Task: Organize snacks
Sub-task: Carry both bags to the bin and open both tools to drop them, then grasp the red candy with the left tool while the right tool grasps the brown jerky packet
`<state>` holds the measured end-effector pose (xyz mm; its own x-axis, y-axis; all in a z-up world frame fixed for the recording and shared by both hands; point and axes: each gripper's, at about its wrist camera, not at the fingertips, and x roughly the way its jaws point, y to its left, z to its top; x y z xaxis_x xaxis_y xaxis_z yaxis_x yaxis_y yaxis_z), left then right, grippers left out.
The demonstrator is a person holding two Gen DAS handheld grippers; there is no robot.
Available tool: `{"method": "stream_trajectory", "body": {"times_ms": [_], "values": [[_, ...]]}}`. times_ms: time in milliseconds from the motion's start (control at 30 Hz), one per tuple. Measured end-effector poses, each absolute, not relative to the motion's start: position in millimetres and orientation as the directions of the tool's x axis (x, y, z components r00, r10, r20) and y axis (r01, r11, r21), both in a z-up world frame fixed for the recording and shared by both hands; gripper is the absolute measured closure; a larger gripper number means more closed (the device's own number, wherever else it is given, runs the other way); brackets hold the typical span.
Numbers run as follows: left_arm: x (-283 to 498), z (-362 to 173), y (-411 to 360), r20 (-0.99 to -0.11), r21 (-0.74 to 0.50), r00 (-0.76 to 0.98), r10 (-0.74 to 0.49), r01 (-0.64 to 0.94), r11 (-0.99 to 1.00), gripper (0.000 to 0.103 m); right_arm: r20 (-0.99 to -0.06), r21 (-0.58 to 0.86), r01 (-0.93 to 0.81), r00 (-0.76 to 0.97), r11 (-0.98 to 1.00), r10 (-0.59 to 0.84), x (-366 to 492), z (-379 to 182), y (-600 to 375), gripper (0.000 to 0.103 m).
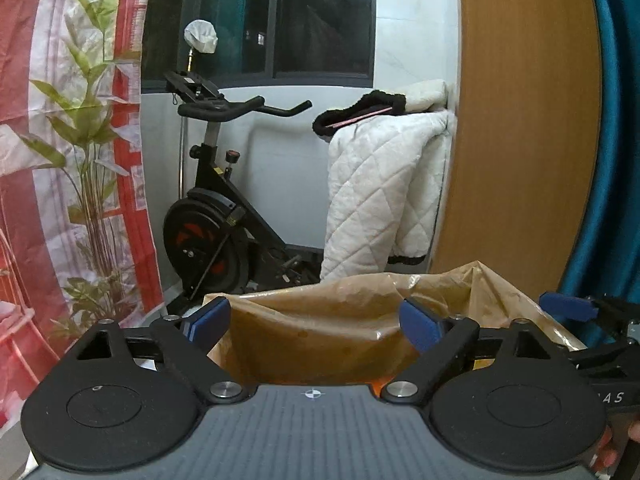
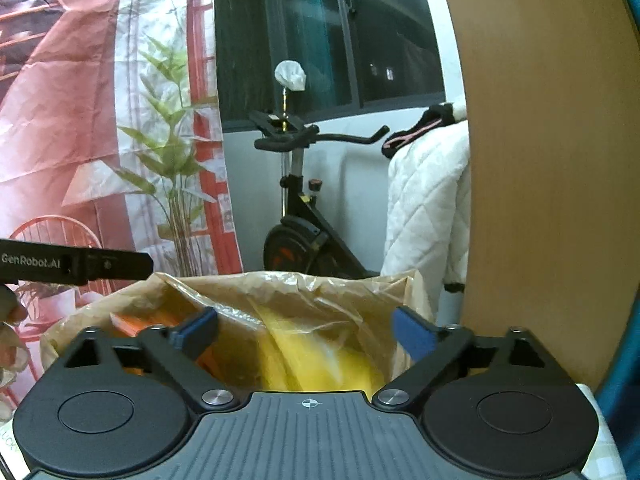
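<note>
From the left wrist view, the left gripper (image 1: 316, 322) is hanging with its blue-padded fingers (image 1: 210, 316) spread wide and nothing between them, just over the near rim of a translucent brown plastic bag (image 1: 320, 320) whose mouth is gaping open. The right gripper (image 1: 580, 312) is poking in at the right edge, beside the bag's right rim; from here I cannot tell how its fingers are standing. Behind the bag an exercise bike (image 1: 216, 200) is standing under a dark window (image 1: 260, 20), a white quilted blanket (image 1: 380, 192) is draping down beside a wooden panel (image 1: 520, 120), a teal curtain (image 1: 612, 140) is hanging at the far right, and a printed red-and-white backdrop (image 1: 72, 140) with a plant on it is filling the left.

From the right wrist view, the right gripper (image 2: 306, 334) is also gaping wide and empty above the same bag (image 2: 312, 292). Inside the bag, yellow snack packets (image 2: 320, 360) are lying in the middle and an orange packet (image 2: 140, 322) is sitting toward its left side. The left gripper (image 2: 76, 264) is reaching in from the left edge, above the bag's left rim. At the bottom right corner a pale checked tablecloth (image 2: 600, 440) is showing.
</note>
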<state>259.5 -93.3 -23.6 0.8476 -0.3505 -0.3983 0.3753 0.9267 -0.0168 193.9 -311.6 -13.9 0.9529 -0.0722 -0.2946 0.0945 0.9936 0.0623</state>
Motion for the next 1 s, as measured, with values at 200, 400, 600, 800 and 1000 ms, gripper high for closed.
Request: {"method": "stream_trajectory", "body": {"times_ms": [200,400,600,800,1000], "values": [[242.5,-21.0,-81.5,-0.388,0.004,0.858,-0.337,0.367,0.93,0.009,-0.303,0.031,0.096,0.949,0.995,-0.082,171.7,-7.5,-308.9,0.007],[210.4,-18.7,-57.2,-0.359,0.015,0.884,-0.299,0.326,0.945,0.009,-0.311,0.003,0.086,0.947,0.996,-0.081,137.2,-4.4,-305.5,0.005],[178.1,-21.2,-27.9,-0.344,-0.016,0.902,-0.262,0.273,0.962,0.007,-0.32,0.011,0.1,0.943,0.995,-0.091,101.9,-8.3,-304.5,0.002],[151.6,-33.4,1.2,-0.355,-0.054,0.909,-0.219,0.214,0.975,0.006,-0.33,0.045,0.113,0.939,0.993,-0.092,72.1,-25.7,-306.2,0.001],[133.3,-54.0,22.9,-0.4,-0.081,0.902,-0.163,0.142,0.987,0.006,-0.366,0.082,0.146,0.924,0.986,-0.106,50.1,-54.0,-311.0,0.001]]}}
